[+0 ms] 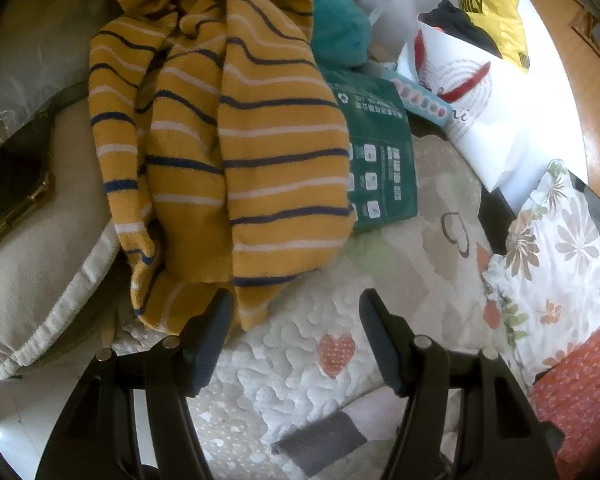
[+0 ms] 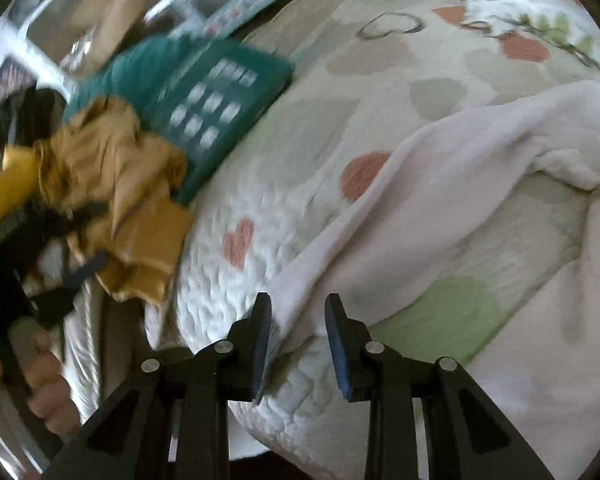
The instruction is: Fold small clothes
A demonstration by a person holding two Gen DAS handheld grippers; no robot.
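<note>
A striped sweater (image 1: 236, 136) is seen heaped on a quilted bed (image 1: 300, 360), its left part draped over a cushion (image 1: 32, 280). A flat packet (image 1: 380, 160) is tucked under its right edge, with paper bags (image 1: 480, 100) behind and a floral pillow (image 1: 560, 240) further right. A pale cloth (image 2: 440, 200) is spread on the bed just ahead of the right gripper (image 2: 298, 320).

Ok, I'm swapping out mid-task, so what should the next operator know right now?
Left gripper: open, empty, at the lower hem of the mustard striped sweater, which lies crumpled beside a green packet on the heart-print quilt.
Right gripper: open, empty, jaws either side of the white garment edge, not closed on it.
Done: nothing folded.
Left: fold both.
</note>
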